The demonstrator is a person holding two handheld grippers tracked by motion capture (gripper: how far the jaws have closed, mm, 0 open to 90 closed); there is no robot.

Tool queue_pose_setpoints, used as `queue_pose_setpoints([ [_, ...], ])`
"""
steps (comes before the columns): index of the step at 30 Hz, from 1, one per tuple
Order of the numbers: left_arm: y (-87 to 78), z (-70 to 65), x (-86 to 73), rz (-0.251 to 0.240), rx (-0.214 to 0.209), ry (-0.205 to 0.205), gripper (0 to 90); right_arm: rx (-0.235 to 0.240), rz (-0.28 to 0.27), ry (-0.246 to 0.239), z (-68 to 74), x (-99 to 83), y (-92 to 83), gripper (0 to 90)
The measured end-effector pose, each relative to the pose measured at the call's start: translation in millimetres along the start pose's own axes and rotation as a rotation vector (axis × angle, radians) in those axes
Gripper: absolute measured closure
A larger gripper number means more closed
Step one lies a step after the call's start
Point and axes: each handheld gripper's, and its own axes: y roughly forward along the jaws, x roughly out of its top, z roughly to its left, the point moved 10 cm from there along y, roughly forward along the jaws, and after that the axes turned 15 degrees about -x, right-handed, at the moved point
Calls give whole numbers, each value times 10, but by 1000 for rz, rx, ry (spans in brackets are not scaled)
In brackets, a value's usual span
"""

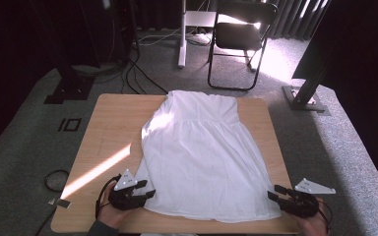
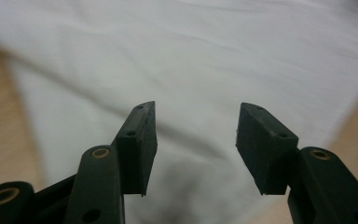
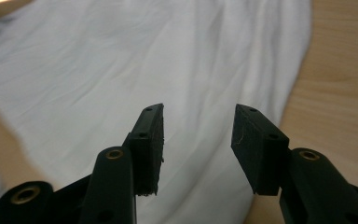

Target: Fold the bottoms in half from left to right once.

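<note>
— Where the high view looks down, how do the hands sit?
— Low at the near table (image 1: pixel 108 123) edge: left tongs (image 1: pixel 147 194) at the white dress's (image 1: pixel 199 152) near left corner, right tongs (image 1: pixel 274 192) at its near right corner, both pointing inward.
— And the dress?
— Flat, long axis running away from the person, narrow top far, wide hem near.
— Left gripper view?
— Left tongs (image 2: pixel 196 140) apart above the dress (image 2: pixel 205 56), nothing between.
— Right gripper view?
— Right tongs (image 3: pixel 198 140) apart over the dress (image 3: pixel 121 70) edge.
</note>
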Motion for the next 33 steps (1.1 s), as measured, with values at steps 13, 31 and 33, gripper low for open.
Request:
queue_pose_setpoints([
  [13, 198, 1004, 67, 38, 307, -148, 409, -167, 70, 6, -155, 735, 1303, 529],
  [31, 259, 809, 11, 78, 186, -133, 893, -132, 120, 53, -38, 1090, 2033, 874],
  [33, 179, 781, 1, 61, 197, -140, 894, -135, 107, 59, -41, 1117, 1996, 880],
])
